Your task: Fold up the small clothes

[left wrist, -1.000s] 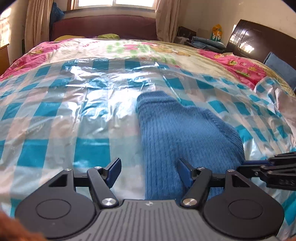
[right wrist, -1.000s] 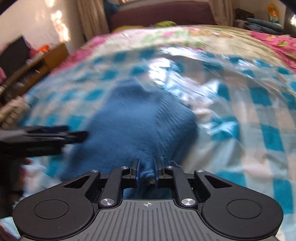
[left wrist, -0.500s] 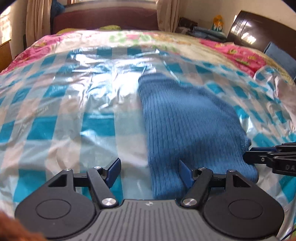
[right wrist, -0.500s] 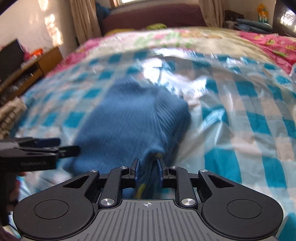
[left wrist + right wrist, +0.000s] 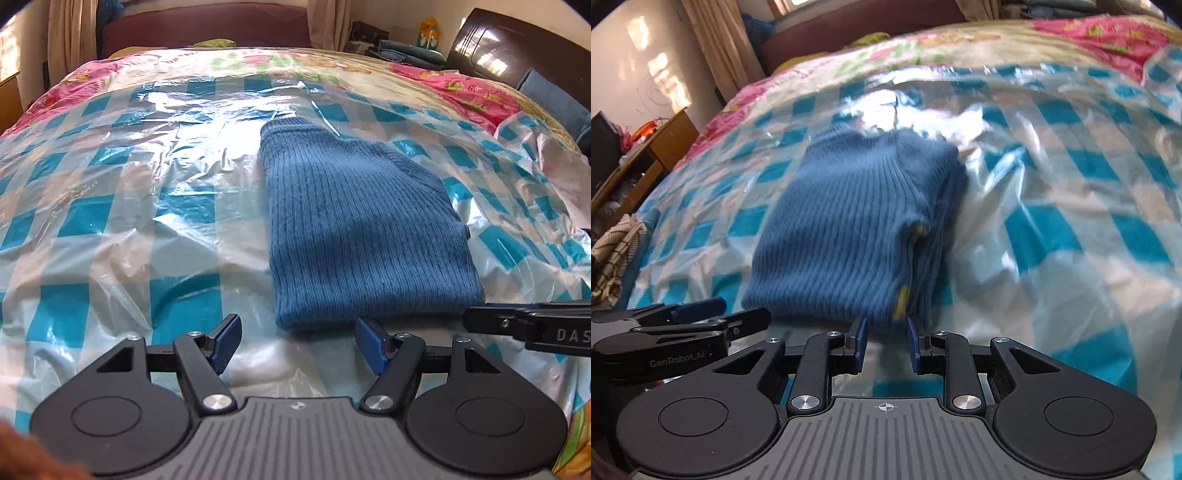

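Two wrist views split the room between them. Only the left wrist view takes in the dark wooden headboard (image 5: 517, 48) at the far right, the stack of folded dark bedding (image 5: 410, 51) beside it and the maroon sofa (image 5: 207, 26) under the curtains. Only the right wrist view shows the wooden side cabinet (image 5: 653, 147) by the pale wall and a crumpled checked cloth (image 5: 613, 254) at the bed's near left edge. It also shows the sweater's layered right flank, with small yellow patches between the folds, which the left view does not reveal.

Both tools point steeply down across the bed. The left gripper (image 5: 295, 341) hovers over the checked plastic sheet (image 5: 110, 221) with its blue pads wide apart and nothing between them; the sweater's near hem lies just beyond its right finger. The right gripper (image 5: 884, 343) sits at the sweater's near right corner, its jaws opening, the pads a small gap apart. The knit's edge lies just beyond their tips and is not pinched. Each tool appears in the other's view as a black arm coming in from the side.

The blue ribbed sweater (image 5: 362, 229) lies folded into a thick, roughly rectangular packet on the plastic sheet, right of centre in the left view. Its ribbed collar end points toward the far side of the bed. The top surface is flat and smooth.
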Tool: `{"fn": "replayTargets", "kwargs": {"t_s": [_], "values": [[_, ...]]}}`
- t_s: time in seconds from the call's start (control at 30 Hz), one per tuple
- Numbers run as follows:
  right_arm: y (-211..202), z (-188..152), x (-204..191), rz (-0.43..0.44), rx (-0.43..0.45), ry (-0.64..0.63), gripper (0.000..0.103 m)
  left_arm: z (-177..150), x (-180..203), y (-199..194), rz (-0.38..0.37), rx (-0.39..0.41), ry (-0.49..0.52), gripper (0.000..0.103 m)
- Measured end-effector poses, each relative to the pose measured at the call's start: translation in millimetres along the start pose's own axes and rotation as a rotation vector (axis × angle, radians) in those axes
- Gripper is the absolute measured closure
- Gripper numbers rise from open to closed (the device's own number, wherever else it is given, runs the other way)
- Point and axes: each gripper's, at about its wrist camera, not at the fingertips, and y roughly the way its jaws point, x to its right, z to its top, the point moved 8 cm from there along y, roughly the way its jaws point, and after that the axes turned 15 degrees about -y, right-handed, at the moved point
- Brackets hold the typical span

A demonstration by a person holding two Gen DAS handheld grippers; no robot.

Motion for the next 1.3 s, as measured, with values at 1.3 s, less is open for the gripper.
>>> {"fn": "replayTargets", "kwargs": {"t_s": [1.3], "values": [[16, 30, 14, -0.024, 0.078, 0.078, 0.066, 27, -2, 7, 0.043, 0.019, -0.007, 0.03]]}}
